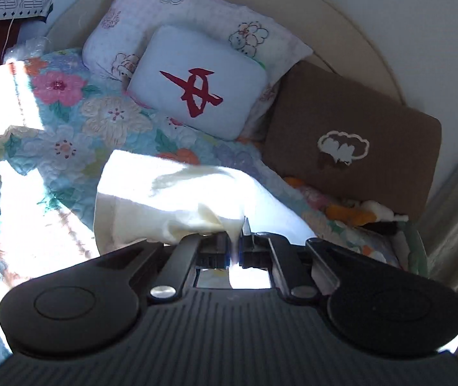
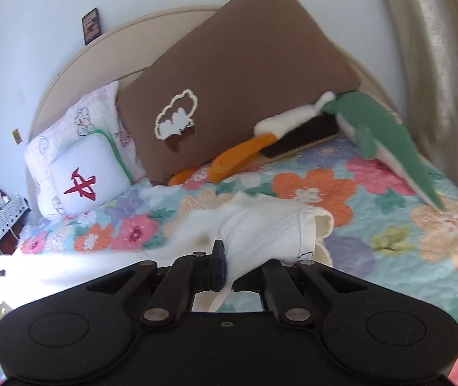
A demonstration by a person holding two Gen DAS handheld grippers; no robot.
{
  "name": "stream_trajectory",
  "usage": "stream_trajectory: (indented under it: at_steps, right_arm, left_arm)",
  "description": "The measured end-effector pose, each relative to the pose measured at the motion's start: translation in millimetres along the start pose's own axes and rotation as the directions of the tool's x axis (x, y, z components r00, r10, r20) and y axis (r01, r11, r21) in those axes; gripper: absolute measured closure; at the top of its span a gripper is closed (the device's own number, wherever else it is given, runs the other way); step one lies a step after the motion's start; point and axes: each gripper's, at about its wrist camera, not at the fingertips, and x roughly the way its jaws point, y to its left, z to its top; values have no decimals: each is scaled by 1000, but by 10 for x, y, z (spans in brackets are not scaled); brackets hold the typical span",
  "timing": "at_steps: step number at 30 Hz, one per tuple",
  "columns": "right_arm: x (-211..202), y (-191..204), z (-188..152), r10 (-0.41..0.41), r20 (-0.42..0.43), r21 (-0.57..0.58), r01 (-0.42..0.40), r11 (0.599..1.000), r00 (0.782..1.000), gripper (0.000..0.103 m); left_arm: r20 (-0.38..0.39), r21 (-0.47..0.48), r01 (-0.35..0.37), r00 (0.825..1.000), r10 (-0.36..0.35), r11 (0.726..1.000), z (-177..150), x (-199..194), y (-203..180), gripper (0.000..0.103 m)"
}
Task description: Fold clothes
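Observation:
A cream-white garment [image 1: 171, 199] lies on the floral quilt [image 1: 68, 122], partly in bright sunlight. My left gripper [image 1: 236, 241] is shut on a bunched edge of it, with cloth pinched between the jaws and lifted off the bed. In the right wrist view the same white garment [image 2: 261, 228] stretches across the quilt [image 2: 389, 225], a sleeve opening showing at its right end. My right gripper [image 2: 227, 267] is shut on it too, and the cloth hangs down between the jaws.
A brown cushion [image 1: 351, 148] [image 2: 229, 83], a white cushion with a red character [image 1: 196, 87] [image 2: 84, 177] and a floral pillow [image 1: 196, 16] lean on the headboard. A green plush toy [image 2: 380, 135] and an orange-handled brush [image 2: 261, 148] lie at right. A nightstand [image 1: 7, 3] stands at left.

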Motion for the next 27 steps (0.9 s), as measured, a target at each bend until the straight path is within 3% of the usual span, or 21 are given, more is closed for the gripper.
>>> stream_trajectory:
  at_steps: [3, 7, 10, 12, 15, 20, 23, 26, 27]
  right_arm:
    - [-68, -85, -178, -48, -105, 24, 51, 998, 993, 100]
    - [88, -221, -257, -80, -238, 84, 102, 991, 968, 100]
    - [130, -245, -293, -84, -261, 87, 111, 990, 962, 100]
    - [115, -224, -305, -97, -274, 72, 121, 990, 957, 100]
    - [127, -230, -338, -113, -304, 73, 141, 987, 946, 100]
    - [298, -333, -399, -130, -385, 111, 185, 976, 914, 100]
    - [213, -323, -392, -125, -354, 115, 175, 978, 927, 100]
    - [130, -293, -348, -126, -310, 100, 164, 981, 942, 100]
    - [155, -299, -352, -141, -321, 94, 179, 979, 937, 100]
  left_arm:
    - [-132, -20, -26, 991, 23, 999, -231, -19, 112, 99]
    - [-319, -105, -143, 942, 102, 984, -821, 248, 476, 96]
    - [-368, -233, -179, 926, 84, 956, -1135, 286, 722, 95]
    - [-333, -196, -184, 936, 111, 963, -1123, 179, 710, 91]
    - [-307, -92, -213, 935, 176, 973, -982, 87, 637, 89]
    - [-332, -155, -251, 924, 189, 955, -941, 85, 774, 89]
    - [-309, -129, -255, 929, 205, 958, -973, -7, 691, 91]
    - [-227, 32, -255, 940, 256, 966, -869, -156, 424, 90]
    - [-240, 47, -273, 931, 276, 961, -841, -167, 402, 88]
